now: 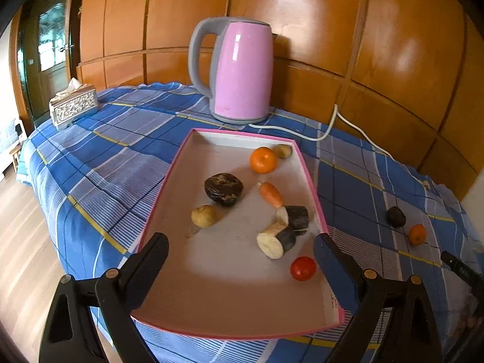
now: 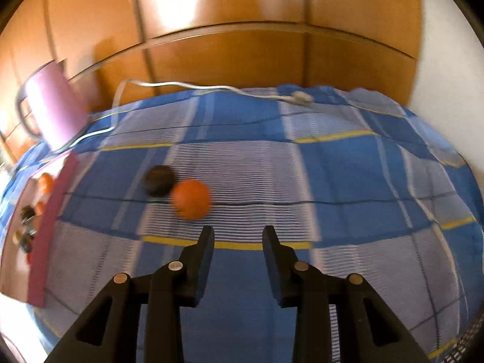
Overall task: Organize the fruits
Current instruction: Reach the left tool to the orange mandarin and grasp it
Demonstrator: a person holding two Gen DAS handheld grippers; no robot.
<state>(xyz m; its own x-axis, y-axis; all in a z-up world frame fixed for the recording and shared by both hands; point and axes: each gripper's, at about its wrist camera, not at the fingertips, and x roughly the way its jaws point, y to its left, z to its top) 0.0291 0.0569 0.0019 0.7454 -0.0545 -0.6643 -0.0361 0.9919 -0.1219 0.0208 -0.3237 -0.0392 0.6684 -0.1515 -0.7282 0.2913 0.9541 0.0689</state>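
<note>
The orange sits on the cloth, touching a dark fruit, right of the tray. Your right tongs, slightly parted and empty, hover near it. Round and smooth, it may roll off if nudged. Your left tongs gape wide, empty, over the tray.

No readable text, labels or brands; faint red marks on tray wall illegible

One pink kettle, one tissue box, one tray holding nine pieces of produce; two more, an orange and a dark fruit, lie on the cloth.
</note>
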